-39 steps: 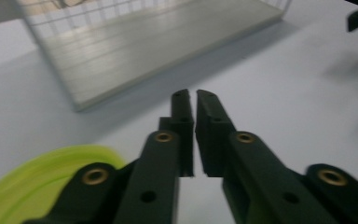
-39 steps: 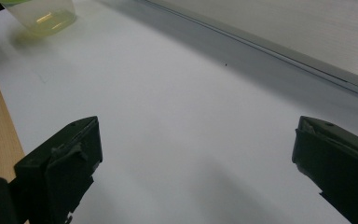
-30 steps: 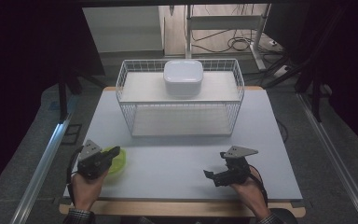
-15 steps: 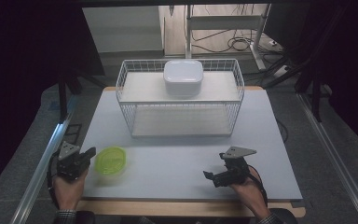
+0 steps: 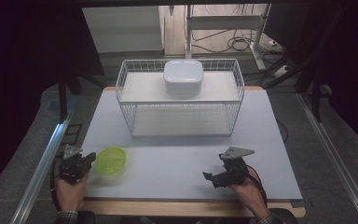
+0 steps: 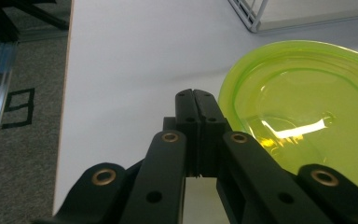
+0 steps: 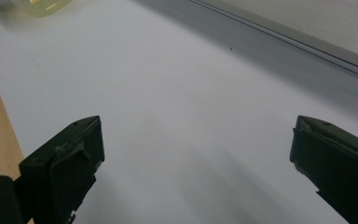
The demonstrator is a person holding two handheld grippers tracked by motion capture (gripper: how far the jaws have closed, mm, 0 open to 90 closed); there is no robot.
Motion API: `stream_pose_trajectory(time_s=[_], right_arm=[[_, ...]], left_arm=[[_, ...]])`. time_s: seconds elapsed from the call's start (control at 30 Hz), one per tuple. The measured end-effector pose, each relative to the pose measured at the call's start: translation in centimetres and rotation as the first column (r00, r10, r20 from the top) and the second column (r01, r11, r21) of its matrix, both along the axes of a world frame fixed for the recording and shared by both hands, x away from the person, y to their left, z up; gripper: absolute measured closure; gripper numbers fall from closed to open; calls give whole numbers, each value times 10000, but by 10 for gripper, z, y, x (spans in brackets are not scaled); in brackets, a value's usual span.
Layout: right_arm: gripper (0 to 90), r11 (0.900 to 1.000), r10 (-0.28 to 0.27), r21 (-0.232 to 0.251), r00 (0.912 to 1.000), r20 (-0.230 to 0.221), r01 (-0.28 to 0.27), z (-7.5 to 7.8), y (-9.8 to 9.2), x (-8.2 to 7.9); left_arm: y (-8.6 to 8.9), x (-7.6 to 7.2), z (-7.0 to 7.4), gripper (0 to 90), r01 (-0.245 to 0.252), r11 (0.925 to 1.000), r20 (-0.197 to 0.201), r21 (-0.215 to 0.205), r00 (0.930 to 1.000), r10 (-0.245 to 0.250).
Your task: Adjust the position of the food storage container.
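Lying flat: a lime-green translucent lid (image 5: 111,160) rests on the pale grey tabletop (image 5: 177,158), near its front left corner.
Lid up close: the left gripper view shows the lid (image 6: 307,112) as a shallow oval dish with a raised rim and a bright glare spot, detail the high view leaves as a plain green patch.
Left gripper: the left gripper (image 5: 89,160) sits just left of the lid at the table's left edge; from above I cannot tell whether it touches the rim.
Left gripper grip: in its own view the left gripper (image 6: 196,105) has its 2 black jaws pressed together with nothing between them, the tips just beside the lid's rim and over bare tabletop.
Right gripper: the right gripper (image 5: 210,177) rests near the front right of the table, well apart from the lid, a grey three-cornered plate on top.
Right gripper grip: in its own view its 2 jaws stand wide apart with bare tabletop between them; a blurred yellow-green smear at the top left is the lid (image 7: 42,6) far off.
Basket: a white wire basket (image 5: 179,100) stands at the back middle of the table.
Container: a white rounded container (image 5: 183,77) sits on the basket's upper shelf, clear from above.
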State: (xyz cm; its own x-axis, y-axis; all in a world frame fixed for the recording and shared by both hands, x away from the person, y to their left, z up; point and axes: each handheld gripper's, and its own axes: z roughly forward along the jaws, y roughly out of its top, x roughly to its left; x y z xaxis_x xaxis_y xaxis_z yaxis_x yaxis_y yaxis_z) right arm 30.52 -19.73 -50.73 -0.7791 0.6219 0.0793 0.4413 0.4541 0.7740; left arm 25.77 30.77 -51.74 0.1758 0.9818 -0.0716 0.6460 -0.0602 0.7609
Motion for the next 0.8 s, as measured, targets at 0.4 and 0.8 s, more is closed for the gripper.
stream_pose_trajectory(time_s=[0.4,0.8], right_arm=[[33,9999,39,-100,10000,-58,-40,-1,1,0],[33,9999,16,-130,10000,-38,-17,-1,0,0]], left_arm=[[-34,6,1,897,835,9962,-19,-248,9965,-835],[-32,1,-2,894,1127,9919,-380,-583,9926,-1150]])
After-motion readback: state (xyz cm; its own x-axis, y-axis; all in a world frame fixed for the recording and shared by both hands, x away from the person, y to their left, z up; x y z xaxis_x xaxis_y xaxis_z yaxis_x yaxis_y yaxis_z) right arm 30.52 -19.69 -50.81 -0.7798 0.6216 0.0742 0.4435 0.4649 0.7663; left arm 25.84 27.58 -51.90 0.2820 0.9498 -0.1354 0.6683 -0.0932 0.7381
